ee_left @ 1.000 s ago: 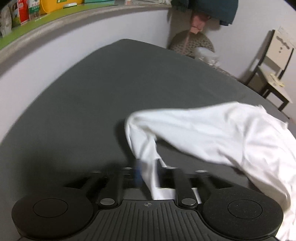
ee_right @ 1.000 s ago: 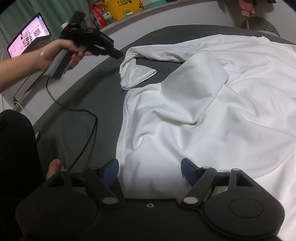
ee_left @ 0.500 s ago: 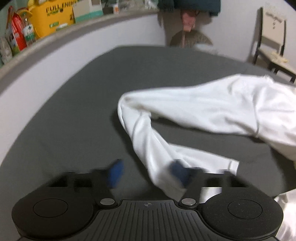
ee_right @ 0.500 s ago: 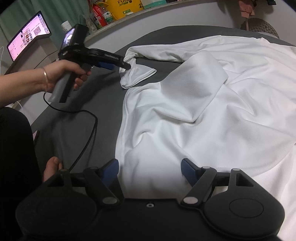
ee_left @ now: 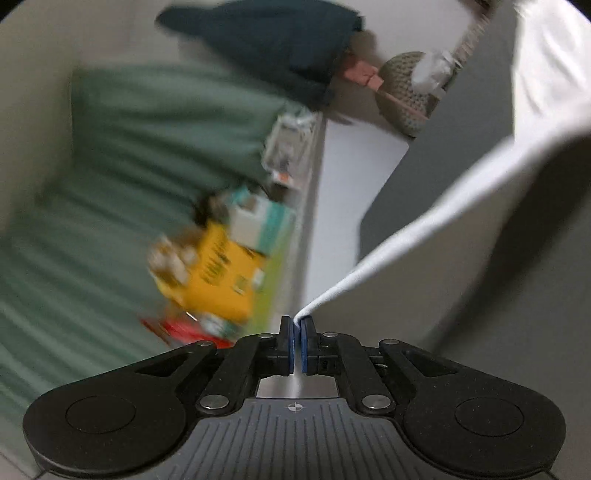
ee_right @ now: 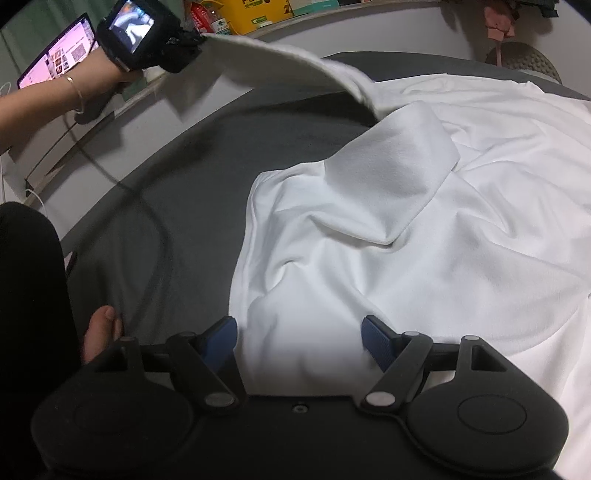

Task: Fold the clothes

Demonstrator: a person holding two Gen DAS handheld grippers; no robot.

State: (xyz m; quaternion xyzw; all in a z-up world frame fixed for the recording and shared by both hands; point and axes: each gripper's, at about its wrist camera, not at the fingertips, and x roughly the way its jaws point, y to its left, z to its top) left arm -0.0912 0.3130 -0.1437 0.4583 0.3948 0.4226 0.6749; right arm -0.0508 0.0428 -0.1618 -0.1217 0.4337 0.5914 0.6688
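Note:
A white shirt [ee_right: 443, 221] lies crumpled on the dark grey bed [ee_right: 166, 166]. Its long sleeve [ee_right: 280, 62] is stretched taut in the air toward the upper left. My left gripper [ee_right: 192, 40], held by a hand, has its jaws closing tight on the sleeve's end. In the left wrist view, rolled sideways, the blue pads pinch that sleeve [ee_left: 424, 229] at the left gripper [ee_left: 296, 321]. My right gripper [ee_right: 299, 332] stands open low over the shirt's near edge, cloth lying between its spread fingers.
A ledge behind the bed carries a yellow box [ee_right: 258, 11] and bottles. A lit monitor [ee_right: 62, 55] is at the far left. A black cable [ee_right: 155, 221] runs across the sheet. A bare foot [ee_right: 101, 328] rests beside my right gripper. A woven stool [ee_right: 524, 59] stands at the back right.
My left gripper went from open around the sleeve to shut on it, rolled sideways, and pulled the sleeve up and left off the bed. The right gripper has stayed put.

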